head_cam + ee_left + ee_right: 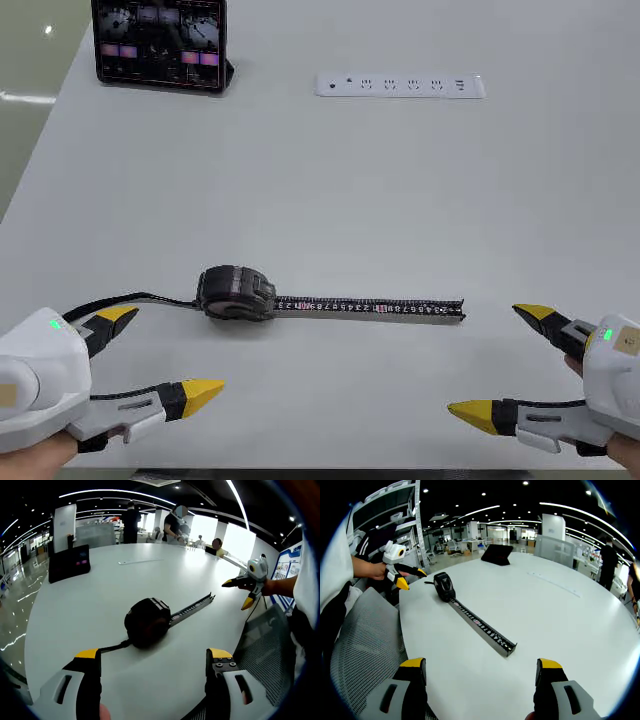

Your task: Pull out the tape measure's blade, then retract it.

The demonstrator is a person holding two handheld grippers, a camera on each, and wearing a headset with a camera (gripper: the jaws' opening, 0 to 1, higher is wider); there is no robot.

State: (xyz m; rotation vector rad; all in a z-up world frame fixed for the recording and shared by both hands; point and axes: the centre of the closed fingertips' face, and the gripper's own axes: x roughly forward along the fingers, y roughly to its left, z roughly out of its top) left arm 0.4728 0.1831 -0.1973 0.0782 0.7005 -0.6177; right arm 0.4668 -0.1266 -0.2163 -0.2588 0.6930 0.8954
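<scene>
The dark round tape measure [236,292], its blade [370,307] extended, lay on the white counter [400,180] between both grippers — left gripper [160,357], right gripper [498,362] — jaws wide, holding nothing.

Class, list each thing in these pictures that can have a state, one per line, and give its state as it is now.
tape measure case: lying on the table, held by neither gripper
blade: pulled out, flat on the table
left gripper: open, holding nothing
right gripper: open, holding nothing
tablet: propped up, screen lit
power strip: nothing plugged in
</scene>
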